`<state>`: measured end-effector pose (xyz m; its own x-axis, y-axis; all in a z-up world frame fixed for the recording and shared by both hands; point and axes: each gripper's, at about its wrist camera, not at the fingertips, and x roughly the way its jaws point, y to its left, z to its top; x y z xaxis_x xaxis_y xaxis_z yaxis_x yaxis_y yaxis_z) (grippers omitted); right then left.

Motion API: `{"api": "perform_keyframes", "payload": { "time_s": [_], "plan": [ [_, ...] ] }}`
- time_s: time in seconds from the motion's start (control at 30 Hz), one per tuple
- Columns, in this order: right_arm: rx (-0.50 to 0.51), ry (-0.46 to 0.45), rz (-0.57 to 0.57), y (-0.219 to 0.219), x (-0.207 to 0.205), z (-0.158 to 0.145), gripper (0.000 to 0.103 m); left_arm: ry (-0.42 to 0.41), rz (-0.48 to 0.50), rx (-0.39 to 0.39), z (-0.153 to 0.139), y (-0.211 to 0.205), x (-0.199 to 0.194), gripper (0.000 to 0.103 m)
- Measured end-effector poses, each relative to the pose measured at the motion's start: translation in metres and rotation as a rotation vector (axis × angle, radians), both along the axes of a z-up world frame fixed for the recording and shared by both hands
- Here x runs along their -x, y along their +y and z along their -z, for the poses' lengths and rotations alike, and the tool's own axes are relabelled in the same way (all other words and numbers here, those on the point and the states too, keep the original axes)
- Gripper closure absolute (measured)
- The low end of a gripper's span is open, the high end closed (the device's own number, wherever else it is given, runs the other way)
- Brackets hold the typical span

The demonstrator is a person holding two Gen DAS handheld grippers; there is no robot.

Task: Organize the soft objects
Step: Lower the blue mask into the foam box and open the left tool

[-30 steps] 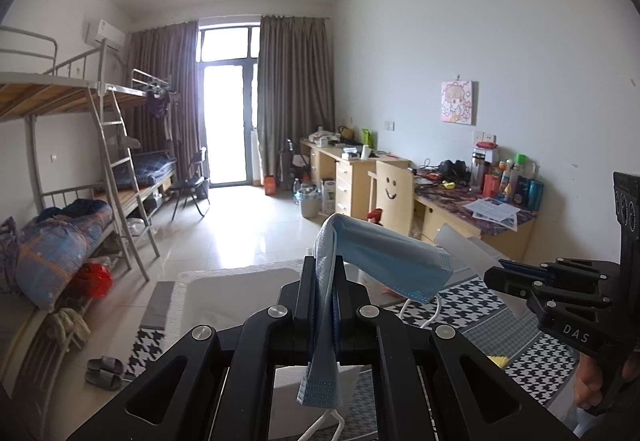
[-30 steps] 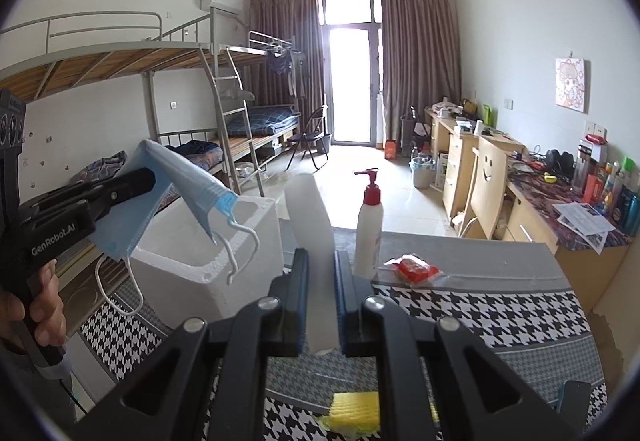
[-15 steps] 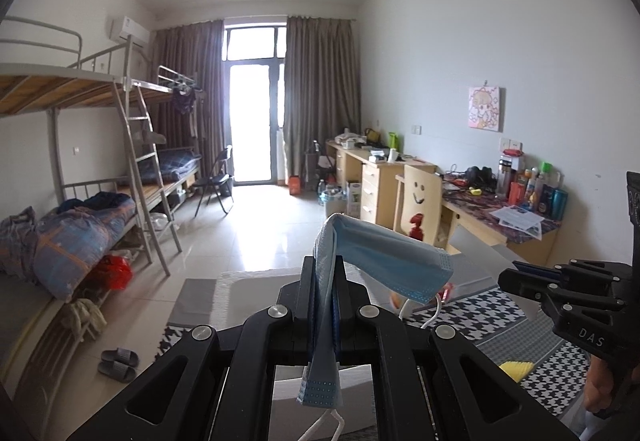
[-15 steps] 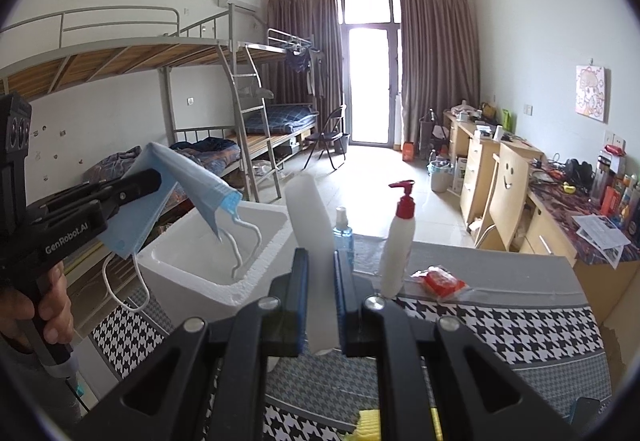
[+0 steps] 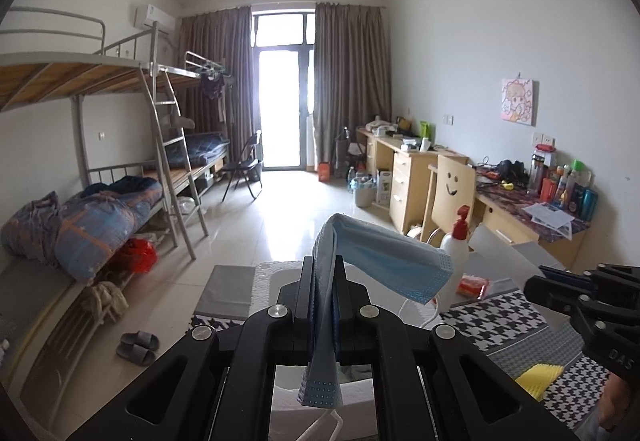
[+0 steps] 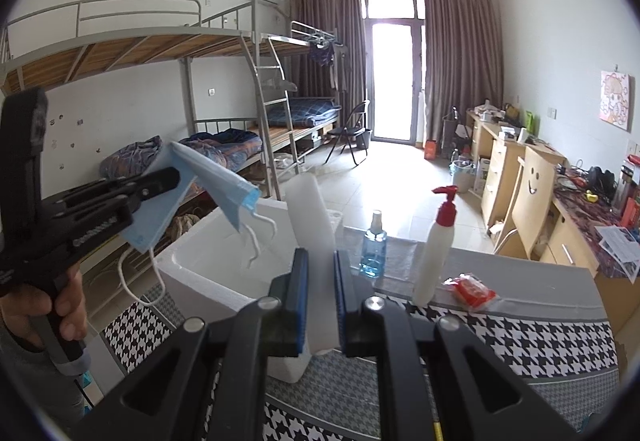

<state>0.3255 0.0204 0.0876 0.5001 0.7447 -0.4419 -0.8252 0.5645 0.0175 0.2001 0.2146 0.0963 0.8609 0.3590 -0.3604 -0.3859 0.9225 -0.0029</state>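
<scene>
The left gripper (image 5: pixel 324 301) has its fingers (image 5: pixel 306 297) closed on a blue face mask (image 5: pixel 384 261), which folds over the fingertips and droops to the right, one end hanging down toward the camera. In the right wrist view the same mask (image 6: pixel 200 181) hangs above the near left part of a white foam box (image 6: pixel 224 265), its white ear loops (image 6: pixel 256 237) dangling over the opening. The right gripper (image 6: pixel 320 293) has its fingers clamped on a white strip, probably foam sheet (image 6: pixel 312 225), standing upright between them just right of the box. On the counter (image 6: pixel 520 341), covered in black-and-white houndstooth cloth, a blue spray bottle (image 6: pixel 373 249) and a white pump bottle (image 6: pixel 436 253) stand far of the gripper, with a red packet (image 6: pixel 470 291) to their right. A yellow sponge (image 5: pixel 538 379) lies near the right edge in the left view.
</scene>
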Motion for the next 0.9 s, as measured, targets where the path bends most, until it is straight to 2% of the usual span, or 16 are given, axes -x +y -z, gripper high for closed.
{"api": "perform_keyframes", "payload": {
  "time_s": [0.6,0.9],
  "plan": [
    [0.021,-0.011,-0.016,0.007,0.003,0.0,0.088,0.088,0.002,0.026,0.015,0.02,-0.027,0.097],
    [0.032,-0.007,-0.002,0.012,0.0,0.002,0.088,0.161,-0.01,0.035,0.034,0.031,-0.042,0.096]
  ]
}}
